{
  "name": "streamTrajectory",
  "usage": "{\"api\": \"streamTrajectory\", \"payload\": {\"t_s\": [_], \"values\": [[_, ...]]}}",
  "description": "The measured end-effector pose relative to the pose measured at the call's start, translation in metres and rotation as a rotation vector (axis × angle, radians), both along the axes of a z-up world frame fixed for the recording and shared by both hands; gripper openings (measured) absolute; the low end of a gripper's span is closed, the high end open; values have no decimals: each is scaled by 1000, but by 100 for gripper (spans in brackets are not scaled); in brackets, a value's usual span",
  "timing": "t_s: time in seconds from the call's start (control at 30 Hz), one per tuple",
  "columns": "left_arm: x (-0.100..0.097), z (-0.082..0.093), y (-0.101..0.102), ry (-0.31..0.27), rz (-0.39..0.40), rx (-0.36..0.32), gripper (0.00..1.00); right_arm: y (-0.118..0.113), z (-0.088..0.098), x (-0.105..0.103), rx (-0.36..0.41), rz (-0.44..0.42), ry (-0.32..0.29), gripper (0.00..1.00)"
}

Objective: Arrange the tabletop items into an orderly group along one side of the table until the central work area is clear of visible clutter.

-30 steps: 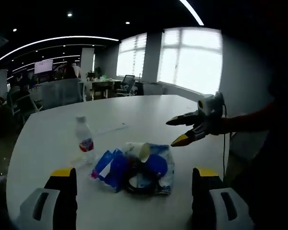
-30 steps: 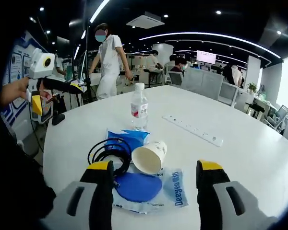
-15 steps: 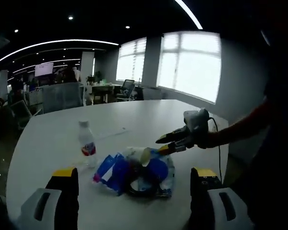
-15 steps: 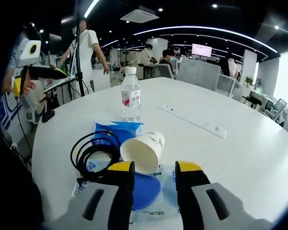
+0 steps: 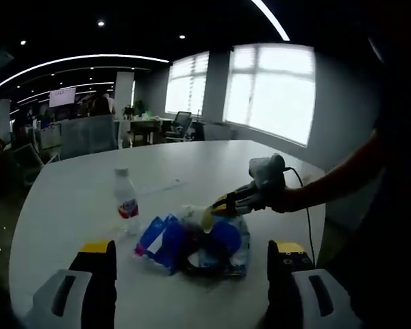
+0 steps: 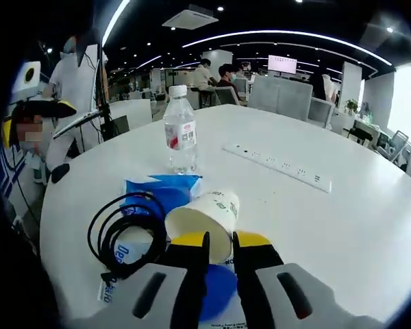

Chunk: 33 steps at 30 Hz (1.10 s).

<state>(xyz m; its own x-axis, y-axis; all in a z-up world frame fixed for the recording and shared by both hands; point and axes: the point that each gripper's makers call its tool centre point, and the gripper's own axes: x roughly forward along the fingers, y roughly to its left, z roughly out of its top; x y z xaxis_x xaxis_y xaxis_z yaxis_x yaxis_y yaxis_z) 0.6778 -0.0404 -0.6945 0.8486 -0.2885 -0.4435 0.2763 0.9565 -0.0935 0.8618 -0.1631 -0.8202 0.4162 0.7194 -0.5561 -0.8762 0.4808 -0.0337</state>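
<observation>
Right jaws: my right gripper [image 6: 219, 241] has its yellow tips drawn narrow, right at the rim of the paper cup [image 6: 204, 214]. I cannot tell whether they pinch the rim or only flank it.
Left jaws: my left gripper [image 5: 190, 257] is wide apart, nothing between, low over the near edge of the desk [image 5: 68, 199].
Right gripper from the left side: it [image 5: 222, 203] reaches in with its tips at the cup [image 5: 198, 216].
Cup: lies on its side, mouth toward me, atop the blue plastic bag [image 6: 161, 188]. I judge it very light and easily crushed; take it by the rim wall with a gentle squeeze.
Cable: black cable [image 6: 120, 229] coiled just beside the cup, partly on the bag. Limp; likely to uncoil if lifted by one loop.
Bag: soft, slick film; probably slides and drags whatever sits on it.
Bottle: water bottle [image 6: 180, 130] upright beyond the bag; stiff, best gripped at mid-body.
Power strip: white power strip [image 6: 277, 166] lies well apart, further across the desk.
Clutter: all near centre; nothing yet grouped at one side.
</observation>
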Motion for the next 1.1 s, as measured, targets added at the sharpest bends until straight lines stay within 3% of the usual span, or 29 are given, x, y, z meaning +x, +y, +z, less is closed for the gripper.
{"api": "streamTrajectory", "payload": {"t_s": [0.17,0.53,1.1], "values": [[-3,-4,1,10,-3,-5,88,-4,0,0,-3,-17,6,0],[-4,-4,0,5,-3,-5,87,-7,6,4,13,-33,7,0],[-3,0,-8,-15,-16,-2,88,0,55,11,111,-68,24,0]]}}
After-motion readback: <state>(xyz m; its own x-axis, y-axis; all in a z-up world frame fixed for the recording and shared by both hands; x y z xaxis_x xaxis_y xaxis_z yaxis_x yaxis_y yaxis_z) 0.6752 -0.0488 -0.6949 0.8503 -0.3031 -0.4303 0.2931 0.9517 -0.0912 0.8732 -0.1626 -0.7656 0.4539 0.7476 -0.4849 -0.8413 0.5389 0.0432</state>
